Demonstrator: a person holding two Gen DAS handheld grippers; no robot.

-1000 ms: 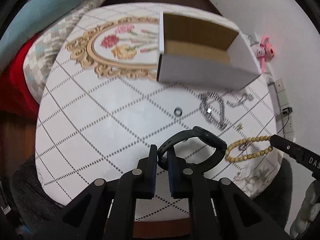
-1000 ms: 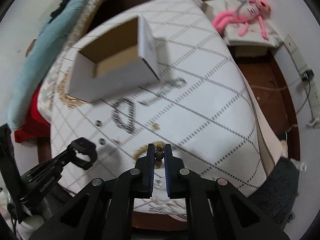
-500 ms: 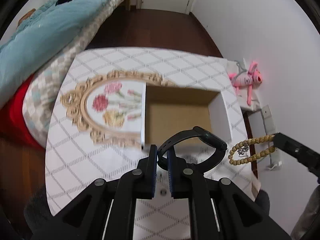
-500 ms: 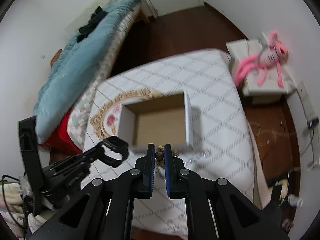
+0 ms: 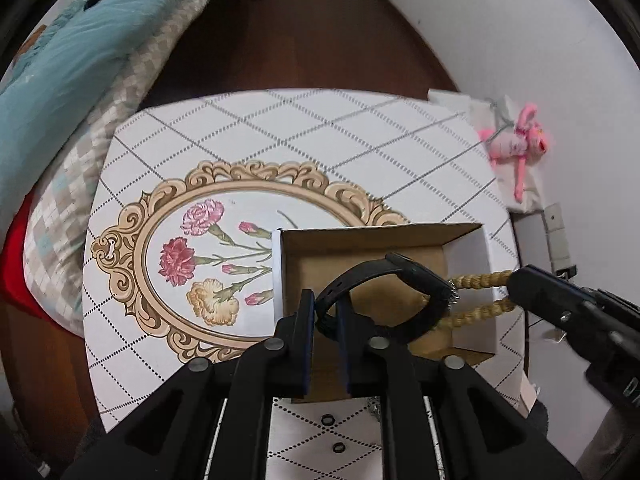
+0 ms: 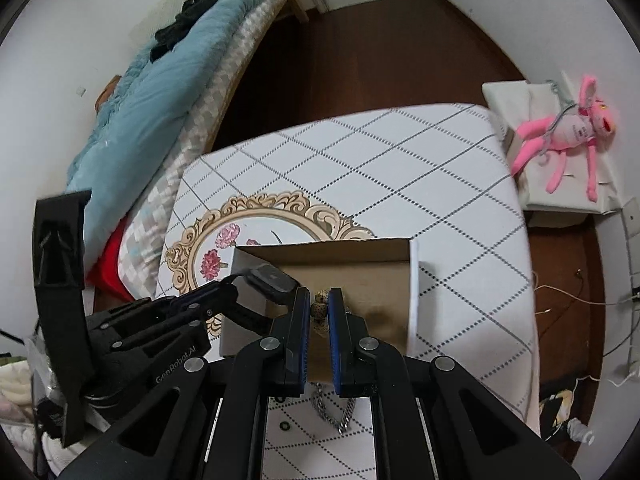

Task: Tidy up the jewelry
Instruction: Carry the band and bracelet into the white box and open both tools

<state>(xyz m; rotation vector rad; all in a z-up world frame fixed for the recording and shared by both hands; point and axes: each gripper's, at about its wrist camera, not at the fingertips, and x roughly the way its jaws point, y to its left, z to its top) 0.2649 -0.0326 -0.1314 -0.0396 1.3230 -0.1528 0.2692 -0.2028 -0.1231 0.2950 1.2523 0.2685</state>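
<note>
My left gripper is shut on the strap of a black smartwatch and holds it above the open cardboard box. My right gripper is shut on a tan wooden bead bracelet, also above the box. In the left wrist view the bracelet hangs from the right gripper beside the watch. In the right wrist view the watch and left gripper sit at the box's left wall.
Two small dark rings and a silver chain lie on the white quilted table below the grippers. A flower-and-frame print lies left of the box. A bed stands left; a pink plush toy lies right.
Both grippers have moved forward and lower over the box with their loads still held. The box now looks larger and closer. The watch and bracelet hang over its inside.
</note>
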